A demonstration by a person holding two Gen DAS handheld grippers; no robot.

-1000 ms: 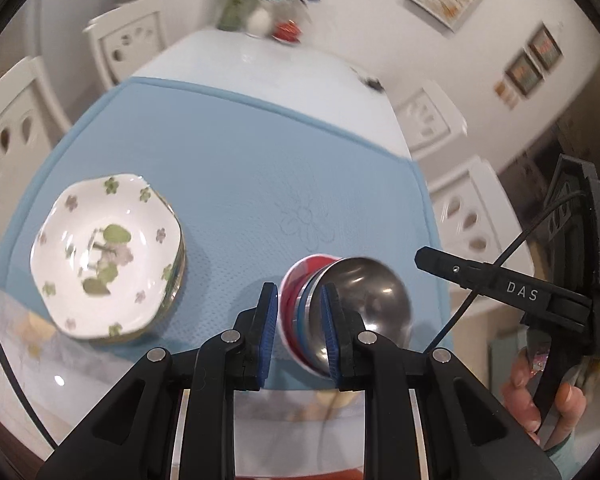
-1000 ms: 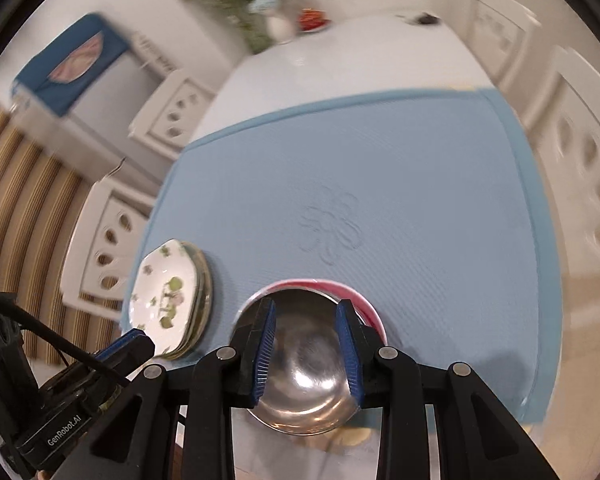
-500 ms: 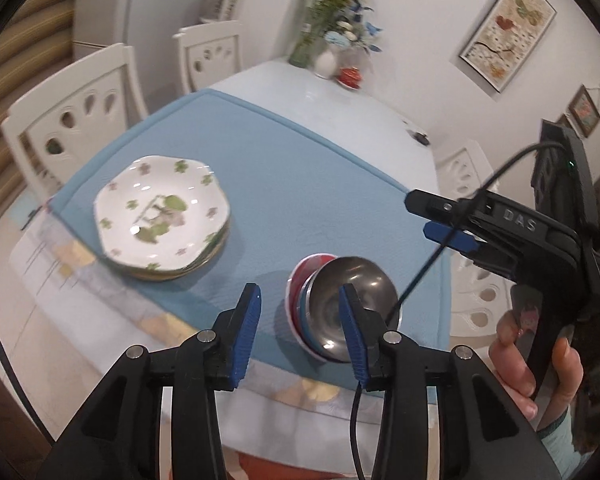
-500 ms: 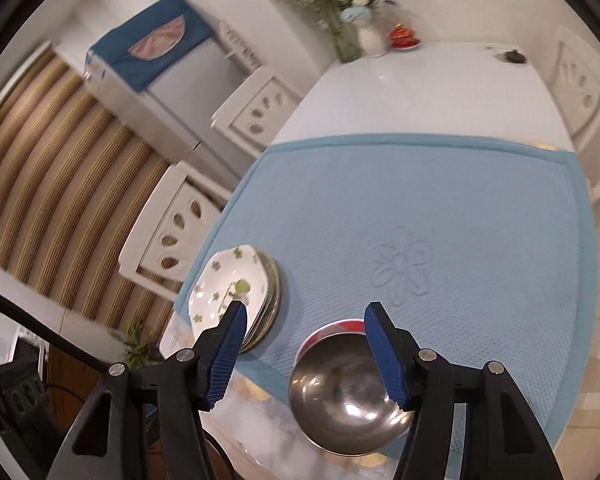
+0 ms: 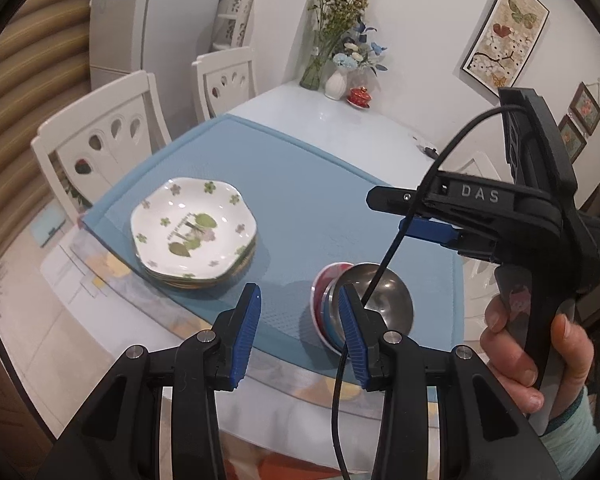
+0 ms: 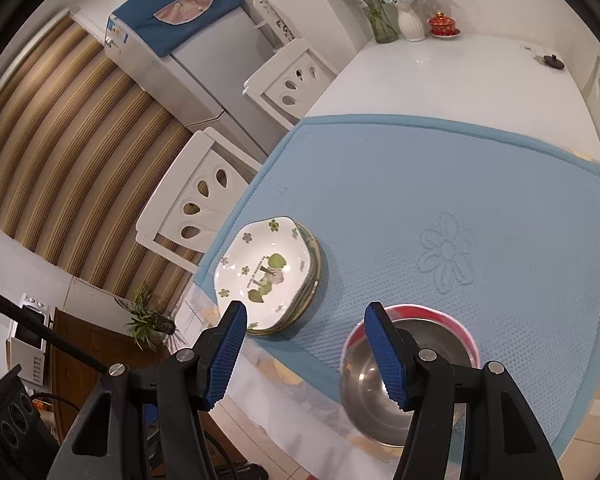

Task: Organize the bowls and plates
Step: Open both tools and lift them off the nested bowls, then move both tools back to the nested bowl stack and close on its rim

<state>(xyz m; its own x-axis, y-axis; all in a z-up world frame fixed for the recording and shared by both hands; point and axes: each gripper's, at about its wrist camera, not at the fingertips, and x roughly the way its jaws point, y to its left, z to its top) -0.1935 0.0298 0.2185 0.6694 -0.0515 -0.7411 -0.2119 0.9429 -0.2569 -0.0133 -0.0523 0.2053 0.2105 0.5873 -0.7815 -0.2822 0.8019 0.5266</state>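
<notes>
Both stacks look finished from where I stand: the flowered plates (image 5: 194, 232) sit piled near the left corner of the blue mat (image 5: 300, 184), and the steel bowl (image 5: 384, 300) is nested on top of the coloured bowls (image 5: 324, 300) at the mat's near edge, the two piles well apart. The step in hand seems to be the retreat, and the way to do it well is to lift clear without brushing either pile. The bowl stack sits close to the edge of the surface (image 6: 440, 76) and leans a little in the left view (a nudge from a fingertip could tip it off), so I would draw both tools up and back rather than sideways across it.

The left gripper (image 5: 298, 334) hangs above the mat between the piles, angled steeply down, its jaws parted with nothing between them. The right gripper (image 6: 304, 352) is tilted down too, jaws held wider and empty, with the steel bowl below and behind its right finger. In the left view the person's hand (image 5: 536, 344) grips the right tool's handle, its cable crossing in front of the bowls.
</notes>
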